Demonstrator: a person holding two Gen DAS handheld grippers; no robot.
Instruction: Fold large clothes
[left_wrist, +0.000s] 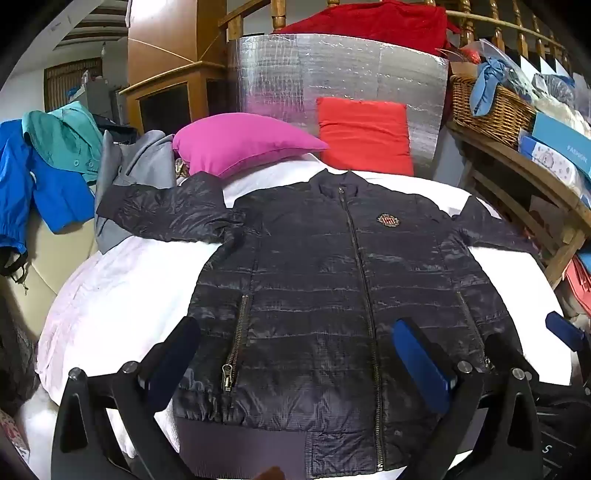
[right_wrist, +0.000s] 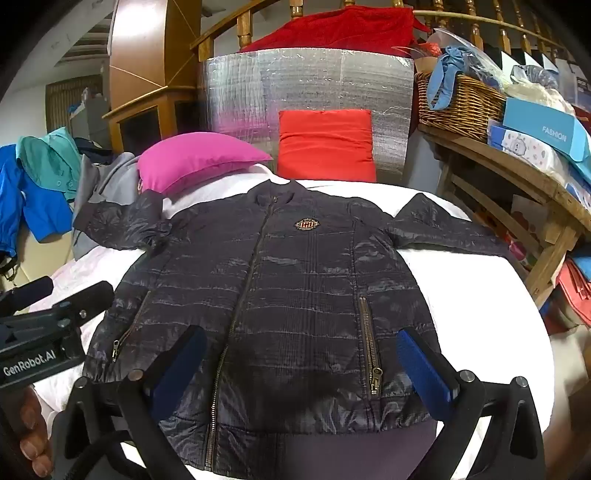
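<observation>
A dark navy quilted jacket (left_wrist: 325, 280) lies flat and zipped on a white-covered bed (left_wrist: 122, 295), front up, collar away from me, both sleeves spread out sideways. It also shows in the right wrist view (right_wrist: 280, 288). My left gripper (left_wrist: 299, 354) is open and empty, hovering above the jacket's lower left part near the hem. My right gripper (right_wrist: 303, 365) is open and empty above the lower right part of the jacket. The right gripper's blue fingers (left_wrist: 565, 332) show at the right edge of the left wrist view. The left gripper (right_wrist: 55, 295) shows at the left edge of the right wrist view.
A pink pillow (left_wrist: 240, 142) and a red pillow (left_wrist: 364, 134) lie at the bed's head before a silver foil panel (left_wrist: 332, 74). Blue, teal and grey clothes (left_wrist: 55, 173) pile up left. A wooden shelf with a wicker basket (left_wrist: 491, 110) and boxes stands right.
</observation>
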